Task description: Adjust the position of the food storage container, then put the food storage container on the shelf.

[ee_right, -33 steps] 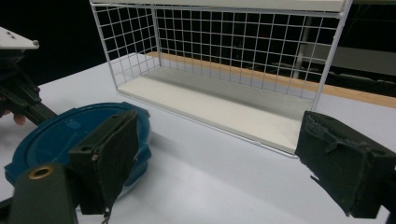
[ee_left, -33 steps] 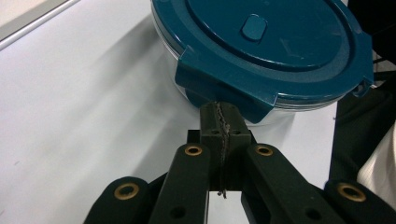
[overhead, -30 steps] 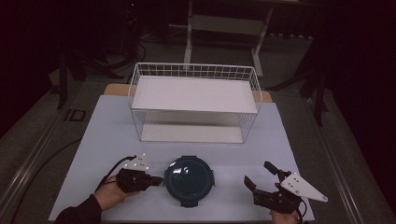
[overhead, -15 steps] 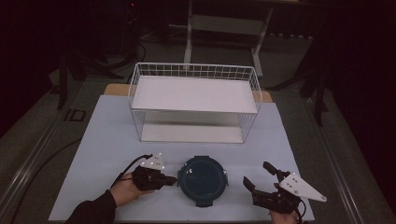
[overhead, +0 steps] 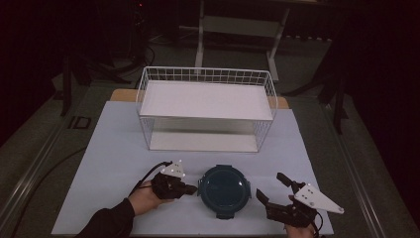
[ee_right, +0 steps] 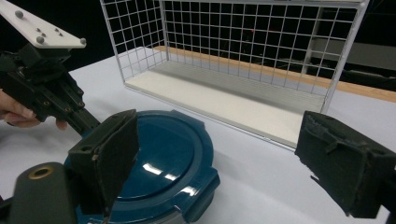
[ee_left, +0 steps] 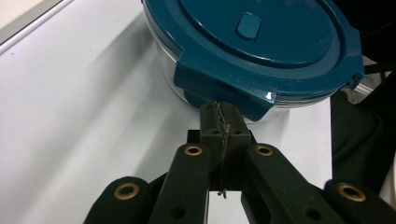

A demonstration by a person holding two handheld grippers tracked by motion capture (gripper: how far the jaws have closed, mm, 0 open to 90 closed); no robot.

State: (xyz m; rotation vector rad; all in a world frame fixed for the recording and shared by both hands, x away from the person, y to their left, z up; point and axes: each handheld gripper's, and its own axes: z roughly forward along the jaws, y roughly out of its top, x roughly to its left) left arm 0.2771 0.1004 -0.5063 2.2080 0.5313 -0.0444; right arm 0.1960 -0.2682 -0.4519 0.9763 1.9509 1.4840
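Teal-lidded round container (overhead: 224, 190) sits on the white table (overhead: 119, 148), at six o'clock from the wire basket (overhead: 206, 108). Left gripper (overhead: 193, 189), jaws pressed together, touches its nine-o'clock clip; right gripper (overhead: 273, 190) gapes at four o'clock.

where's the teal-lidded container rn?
High view: the container sits on the table's near edge, centred between the left gripper, shut at its left rim, and the open right gripper, in front of the wire basket.

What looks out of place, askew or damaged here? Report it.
Nothing stands out. The round blue container sits flat with its lid on, the wire basket stands square, and the table cover shows no spill. The shut left tongs press the lid's clip; the right tongs gape.
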